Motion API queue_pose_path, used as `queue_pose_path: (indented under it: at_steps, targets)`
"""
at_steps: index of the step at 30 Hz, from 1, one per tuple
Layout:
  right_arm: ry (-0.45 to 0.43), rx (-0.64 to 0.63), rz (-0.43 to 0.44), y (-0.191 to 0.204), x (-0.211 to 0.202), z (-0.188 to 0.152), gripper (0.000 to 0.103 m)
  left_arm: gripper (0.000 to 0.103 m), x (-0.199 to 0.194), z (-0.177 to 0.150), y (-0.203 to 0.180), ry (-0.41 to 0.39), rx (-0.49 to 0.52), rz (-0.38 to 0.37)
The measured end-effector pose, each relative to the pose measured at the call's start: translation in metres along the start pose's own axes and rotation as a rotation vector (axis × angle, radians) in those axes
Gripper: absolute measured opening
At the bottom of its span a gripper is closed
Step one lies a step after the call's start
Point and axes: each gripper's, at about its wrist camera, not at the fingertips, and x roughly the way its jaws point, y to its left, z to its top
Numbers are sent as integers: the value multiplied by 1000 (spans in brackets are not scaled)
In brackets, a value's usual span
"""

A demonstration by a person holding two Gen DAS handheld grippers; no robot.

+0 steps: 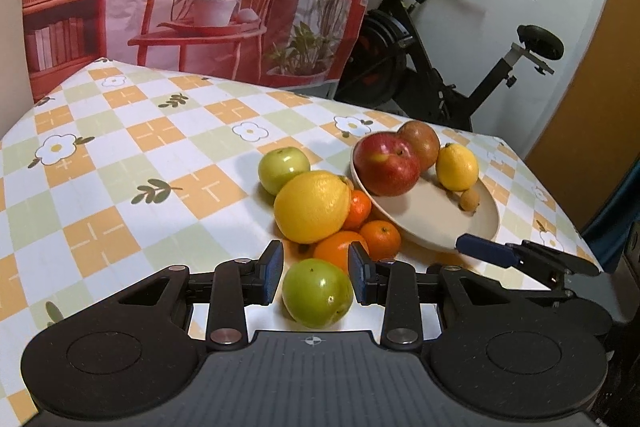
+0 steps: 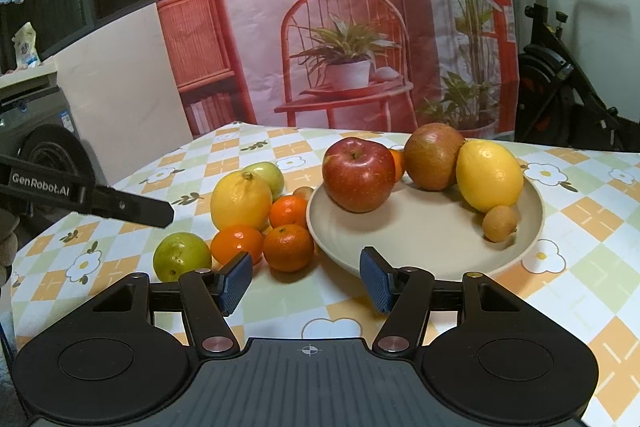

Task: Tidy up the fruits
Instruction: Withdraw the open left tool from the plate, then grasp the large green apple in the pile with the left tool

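Left gripper [image 1: 316,277]: jaws straddle the near green fruit [image 1: 317,293], one blue pad on each side. A thin gap seems to show at each pad, so I read it as open around the fruit, not yet pinching — tho the fisheye makes contact hard to rule out. The fruit sits on the tablecloth [image 1: 120,187], just in front of the loose pile.

Right gripper [image 2: 307,281]: jaws apart, nothing between them, hovering over bare cloth just short of the plate [image 2: 400,247] rim.

Outward from there: three small oranges [image 1: 380,239], a big lemon [image 1: 312,207] and a second green fruit [image 1: 283,169] crowd together on the cloth beside the plate. On the plate already: red apple [image 1: 386,167], a duller apple [image 1: 420,143] behind it, a small lemon [image 1: 457,167] and a tiny tan fruit [image 1: 469,199].

Step in hand, by my read: picking up the near green fruit w/ the left gripper to add it to the plate. Roughly half the fruit is still off it.

Next move calls for closing the pads squarely on the fruit's widest part — it's round and smooth, so an off-centre squeeze could squirt it toward the oranges. Then lift clear of the pile and set down in the plate's open middle.
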Motion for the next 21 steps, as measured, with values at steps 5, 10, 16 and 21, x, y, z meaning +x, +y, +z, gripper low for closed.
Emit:
queue_pose_path:
  at_steps: [5,10,16,21]
  targets:
    - [0,0,0,0,0,0,56,49,2,-4,-3,11,7,1]
    - [-1,0,1,0,-1,0,56,49,8,-8,-7,31,18,3]
    - [-1,1,2,0,-1,-1,56,50,18,-11,-9,56,39,22]
    - [-2,1,2,0,-1,-1,56,50,26,-14,-7,76,35,31]
